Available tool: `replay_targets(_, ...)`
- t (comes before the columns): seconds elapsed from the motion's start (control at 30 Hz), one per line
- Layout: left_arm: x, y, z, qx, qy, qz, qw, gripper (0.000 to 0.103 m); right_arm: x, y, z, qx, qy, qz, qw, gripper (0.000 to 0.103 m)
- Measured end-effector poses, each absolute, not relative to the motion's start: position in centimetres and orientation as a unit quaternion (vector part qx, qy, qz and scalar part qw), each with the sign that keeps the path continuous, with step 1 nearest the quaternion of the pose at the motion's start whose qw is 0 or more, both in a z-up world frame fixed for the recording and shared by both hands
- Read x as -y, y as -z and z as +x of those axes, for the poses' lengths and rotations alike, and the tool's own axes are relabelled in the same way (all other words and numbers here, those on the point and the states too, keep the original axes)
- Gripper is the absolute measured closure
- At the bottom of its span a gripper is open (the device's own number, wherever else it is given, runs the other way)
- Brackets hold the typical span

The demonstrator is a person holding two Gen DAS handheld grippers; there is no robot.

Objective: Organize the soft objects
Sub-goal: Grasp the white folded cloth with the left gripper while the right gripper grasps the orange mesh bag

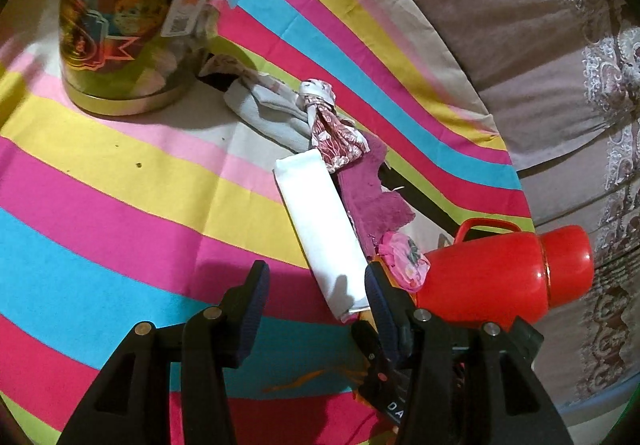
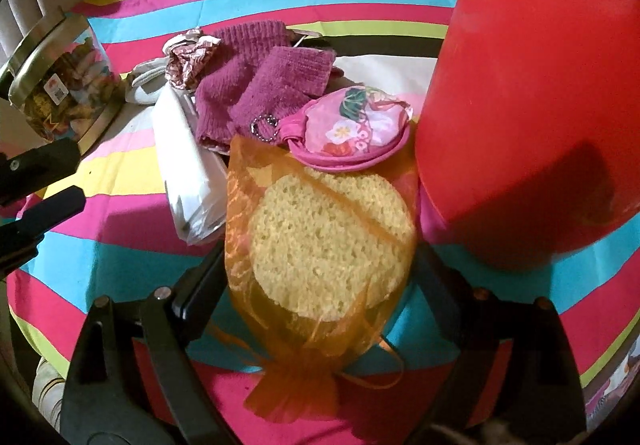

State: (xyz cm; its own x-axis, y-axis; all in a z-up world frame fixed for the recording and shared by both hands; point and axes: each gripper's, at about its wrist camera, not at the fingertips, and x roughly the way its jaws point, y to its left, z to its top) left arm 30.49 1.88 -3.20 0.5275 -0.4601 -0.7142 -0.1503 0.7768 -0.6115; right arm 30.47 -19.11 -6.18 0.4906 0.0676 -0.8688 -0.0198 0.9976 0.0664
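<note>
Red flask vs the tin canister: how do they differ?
The red flask is plain, opaque red plastic with a handle, close to the cloth pile. The tin canister has gold metal rims and printed cartoon sides, and stands farther off. Both rest on the striped cloth.

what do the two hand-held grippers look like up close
Both are black plastic. The left hand-held gripper has angular arms with round silver pins and dark blue ribbed pads, plus white letters near its base. The right hand-held gripper shows the same black arms and metal pins.
</note>
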Motion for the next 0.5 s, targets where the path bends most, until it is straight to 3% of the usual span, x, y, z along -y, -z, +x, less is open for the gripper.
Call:
replay_targets(0.1,-1.5,3.5,31.2,-0.48,0.095,-0.322,0.811,0.052,19.2,6.1,30.6,-0.498,-0.019,0.02,0.867,0.02)
replay_targets(0.5,1.0,5.1,33.8,-0.503,0.088,-0.33,0.794,0.052,21.4,4.5,28.4,-0.465,-0.02,0.038,0.885,0.021)
